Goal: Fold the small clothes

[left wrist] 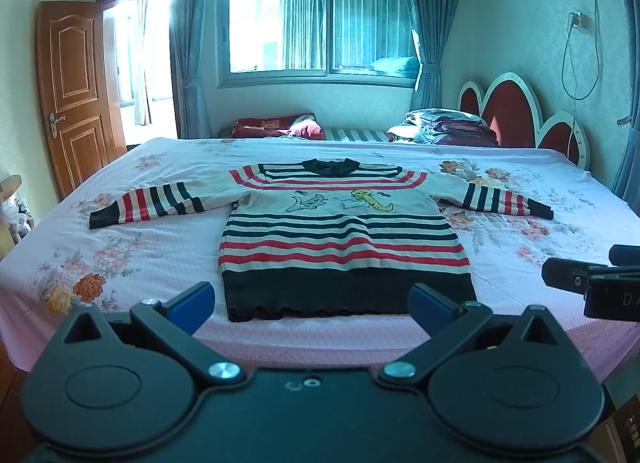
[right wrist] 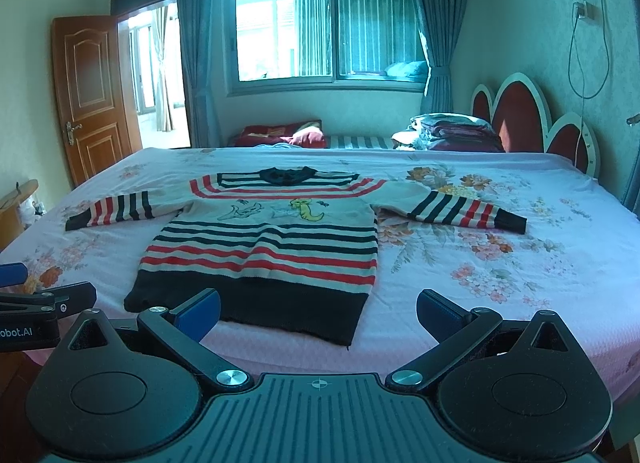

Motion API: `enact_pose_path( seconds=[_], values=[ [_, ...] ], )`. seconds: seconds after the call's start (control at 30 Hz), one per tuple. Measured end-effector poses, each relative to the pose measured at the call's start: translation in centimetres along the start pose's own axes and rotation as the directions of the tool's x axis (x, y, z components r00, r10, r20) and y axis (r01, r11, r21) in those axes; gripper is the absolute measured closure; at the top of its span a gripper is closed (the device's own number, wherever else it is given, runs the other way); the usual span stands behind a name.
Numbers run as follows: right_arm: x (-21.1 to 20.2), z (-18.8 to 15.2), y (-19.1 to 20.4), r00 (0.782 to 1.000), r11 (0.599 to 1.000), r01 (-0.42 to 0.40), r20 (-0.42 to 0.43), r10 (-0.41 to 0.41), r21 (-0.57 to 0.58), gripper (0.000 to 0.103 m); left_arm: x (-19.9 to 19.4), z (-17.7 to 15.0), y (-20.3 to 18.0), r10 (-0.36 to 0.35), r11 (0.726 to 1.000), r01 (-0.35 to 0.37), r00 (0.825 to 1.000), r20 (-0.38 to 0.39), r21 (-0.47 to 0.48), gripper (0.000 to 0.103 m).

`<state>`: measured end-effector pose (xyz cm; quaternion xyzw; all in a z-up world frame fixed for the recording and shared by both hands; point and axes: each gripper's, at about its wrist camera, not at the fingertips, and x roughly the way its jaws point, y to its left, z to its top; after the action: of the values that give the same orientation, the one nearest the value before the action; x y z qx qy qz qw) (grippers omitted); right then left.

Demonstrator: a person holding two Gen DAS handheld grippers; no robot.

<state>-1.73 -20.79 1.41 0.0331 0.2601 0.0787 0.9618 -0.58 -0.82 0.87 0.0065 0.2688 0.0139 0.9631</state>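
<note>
The small striped knit sweater (left wrist: pixel 344 239) lies flat mid-frame on the pink floral bed (left wrist: pixel 140 263), sleeves spread. Left gripper (left wrist: pixel 312 303) and right gripper (right wrist: pixel 318 313) hover at the hem, fingers wide and empty. I'd pinch each cuff cleanly and fold the sleeves inward first

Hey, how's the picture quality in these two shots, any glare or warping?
Left wrist view: the window blows out white at top, and the bed edge bows from fisheye. Right wrist view: less glare, same curvature; the sweater stays sharp.
</note>
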Motion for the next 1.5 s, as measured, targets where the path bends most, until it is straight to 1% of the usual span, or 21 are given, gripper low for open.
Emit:
enact_pose_path(
  seconds=[1.03, 1.27, 1.5],
  values=[
    [0.4, 0.3, -0.4, 1.0, 1.0, -0.002, -0.002, 0.002, 0.0, 0.0, 0.0, 0.1, -0.5, 0.017, 1.0, -0.017, 1.0, -0.005, 0.003, 0.0],
    [2.0, 1.1, -0.6, 1.0, 1.0, 0.002, -0.002, -0.002, 0.009, 0.0, 1.7, 0.8, -0.4, 0.015, 1.0, -0.015, 1.0, -0.012, 0.006, 0.0],
    [5.0, 2.4, -0.8, 1.0, 1.0, 0.017, -0.009, -0.017, 0.013, 0.0, 5.3, 2.4, -0.1, -0.005, 1.0, 0.005, 1.0, -0.017, 0.01, 0.0]
  ],
)
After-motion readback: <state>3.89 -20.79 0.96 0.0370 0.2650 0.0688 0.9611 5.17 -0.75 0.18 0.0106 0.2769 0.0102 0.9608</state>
